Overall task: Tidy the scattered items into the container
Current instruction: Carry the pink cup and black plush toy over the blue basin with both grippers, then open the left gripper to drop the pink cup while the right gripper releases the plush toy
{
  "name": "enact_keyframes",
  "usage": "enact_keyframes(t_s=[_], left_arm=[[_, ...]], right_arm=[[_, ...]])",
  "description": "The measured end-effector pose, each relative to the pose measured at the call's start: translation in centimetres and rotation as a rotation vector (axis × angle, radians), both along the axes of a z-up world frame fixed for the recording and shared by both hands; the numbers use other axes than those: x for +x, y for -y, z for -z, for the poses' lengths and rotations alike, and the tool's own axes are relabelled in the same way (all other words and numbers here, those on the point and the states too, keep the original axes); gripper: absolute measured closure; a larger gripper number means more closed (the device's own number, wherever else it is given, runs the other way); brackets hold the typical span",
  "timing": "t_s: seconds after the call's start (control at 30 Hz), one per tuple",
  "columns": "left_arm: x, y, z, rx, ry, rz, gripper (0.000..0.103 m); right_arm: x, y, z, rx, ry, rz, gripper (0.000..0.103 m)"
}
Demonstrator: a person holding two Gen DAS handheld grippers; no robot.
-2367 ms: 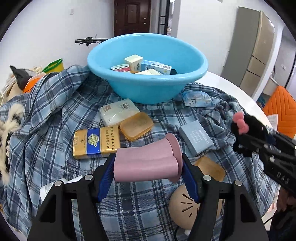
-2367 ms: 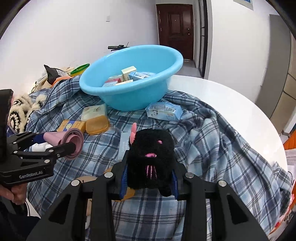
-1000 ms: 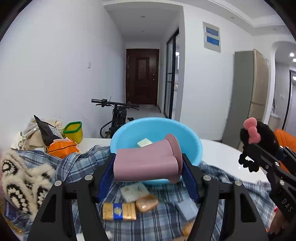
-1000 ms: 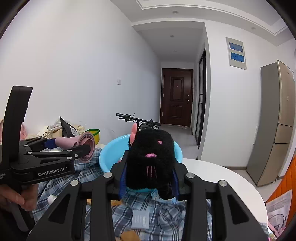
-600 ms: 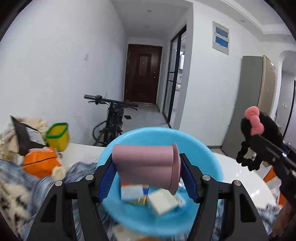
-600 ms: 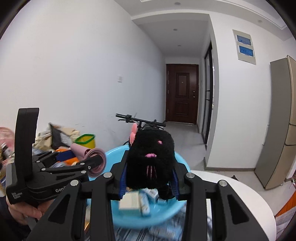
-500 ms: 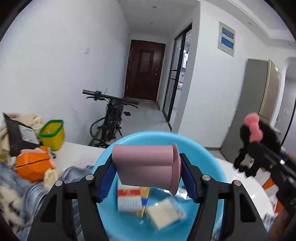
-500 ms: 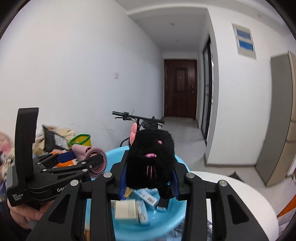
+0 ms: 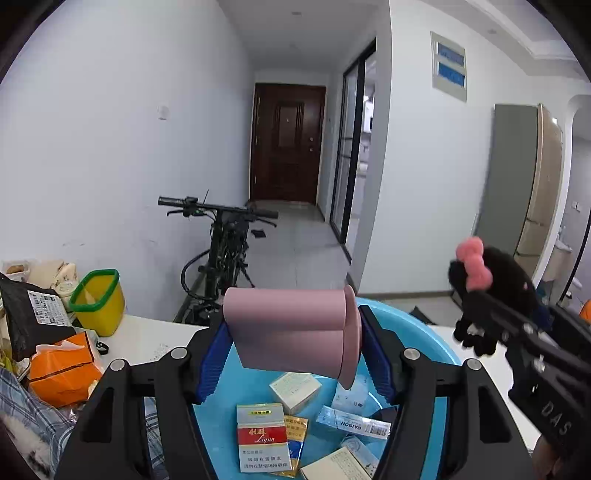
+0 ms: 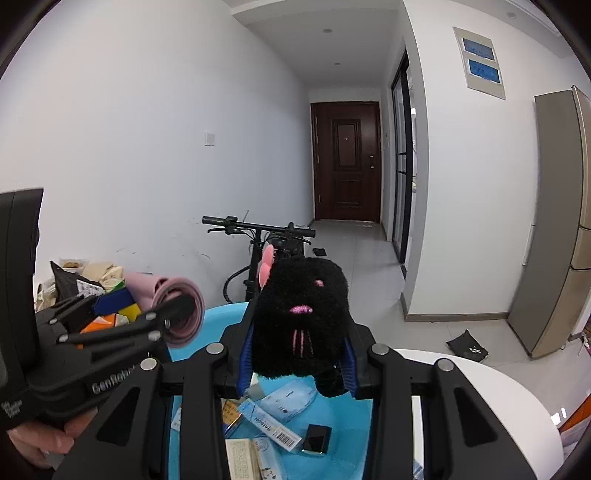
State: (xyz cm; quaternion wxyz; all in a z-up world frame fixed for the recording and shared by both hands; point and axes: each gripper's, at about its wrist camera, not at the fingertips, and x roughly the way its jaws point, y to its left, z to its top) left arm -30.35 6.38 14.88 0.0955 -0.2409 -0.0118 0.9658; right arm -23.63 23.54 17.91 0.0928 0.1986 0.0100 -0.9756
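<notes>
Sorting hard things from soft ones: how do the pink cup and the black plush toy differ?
The pink cup is smooth and rigid; the black plush toy is fuzzy. The cup lies sideways in the left claw; the toy sits between the right claw's fingers. Both are held above the blue basin.

White walls [image 9: 110, 147] line a hallway with a pale tiled floor [image 9: 295, 240] that ends at a dark brown door [image 9: 287, 142]. A bicycle [image 9: 221, 251] leans by the left wall. Glass-panelled sliding doors [image 9: 351, 147] stand on the right, and a tall grey-and-tan cabinet [image 9: 524, 177] further right. Recessed ceiling lights [image 10: 327, 30] glow overhead.
</notes>
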Motion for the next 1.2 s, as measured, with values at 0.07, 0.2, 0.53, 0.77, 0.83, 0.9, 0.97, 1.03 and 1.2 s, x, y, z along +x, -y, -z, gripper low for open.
enact_keyframes(t_s=[0.07,0.2,0.53,0.77,0.83,0.9,0.97,1.03,1.2], left_arm=[[-0.9,-0.8,0.3,-0.052,0.073,-0.006,0.035],[-4.0,-1.9,2.2,-0.127,0.35,0.038,0.035],[-4.6,-2.8,3.8,-0.177,0.45,0.05,0.035],[-5.8,-2.3,4.2,-0.115,0.462,0.041,0.035],[-6.2,-2.3,4.8,-0.097,0.469,0.034,0.035],[-6.5,-2.7,5.7,-0.11,0.485,0.037,0.035],[-6.9,-3.0,6.4,-0.122,0.498,0.046,0.035],[-7.2,-3.1,7.2,-0.132,0.512,0.048,0.035],[-7.3,-2.4,8.2,-0.086,0.545,0.038,0.035]], right_arm=[[-1.4,0.1,0.1,0.014,0.074,0.003,0.066],[-5.6,-0.1,1.9,0.032,0.39,-0.01,0.066],[-8.1,-2.6,4.4,-0.063,0.561,-0.044,0.066],[-9.0,-1.6,3.7,-0.034,0.543,-0.056,0.066],[-9.6,-1.3,4.0,-0.028,0.547,-0.056,0.066],[-10.3,-1.1,4.8,-0.032,0.566,-0.048,0.066],[-11.0,-1.2,5.8,-0.04,0.595,-0.046,0.066],[-11.4,-1.3,6.8,-0.048,0.617,-0.042,0.066],[-12.0,-2.0,7.8,-0.06,0.635,-0.031,0.066]])
